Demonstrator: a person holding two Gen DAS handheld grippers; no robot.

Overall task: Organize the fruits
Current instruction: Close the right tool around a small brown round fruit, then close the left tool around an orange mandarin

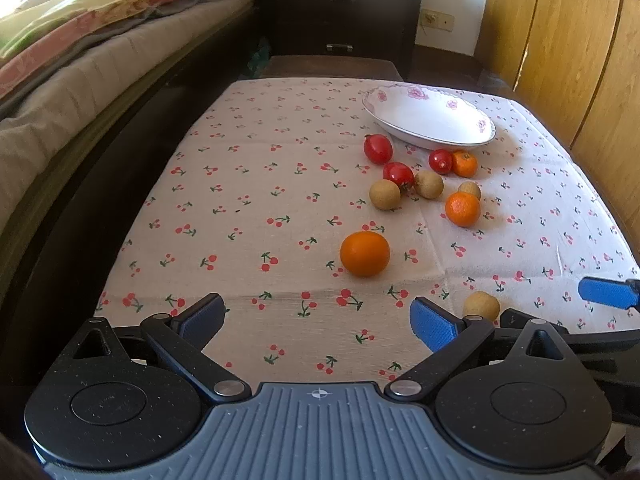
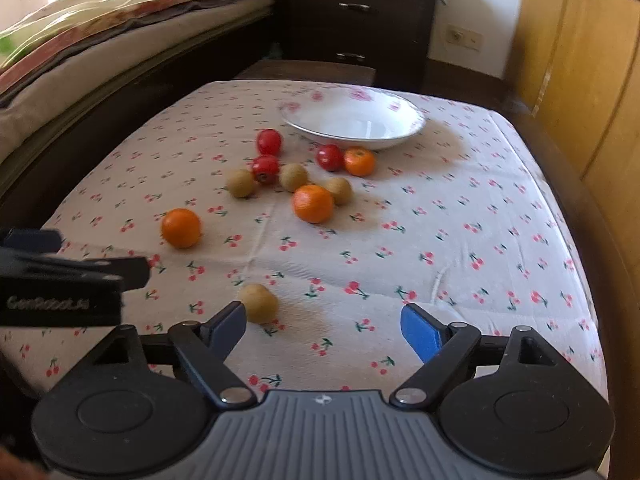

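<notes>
Loose fruit lies on a cherry-print tablecloth (image 1: 280, 184): three oranges, the nearest one (image 1: 364, 253) (image 2: 181, 227), three red fruits (image 1: 377, 148) (image 2: 269, 141), and several tan round fruits (image 1: 384, 194) (image 2: 241, 183). One tan fruit (image 1: 481, 305) (image 2: 258, 303) lies apart, near the front. A white flowered bowl (image 1: 428, 120) (image 2: 354, 120) stands empty at the back. My left gripper (image 1: 316, 320) is open and empty at the front edge. My right gripper (image 2: 324, 326) is open and empty, its left finger just beside the near tan fruit.
A bed with a floral quilt (image 1: 80, 20) runs along the left. A dark drawer unit (image 1: 340, 20) stands behind the table and wooden wardrobe doors (image 1: 580, 60) are on the right. The left gripper's body (image 2: 60, 284) shows at the left of the right wrist view.
</notes>
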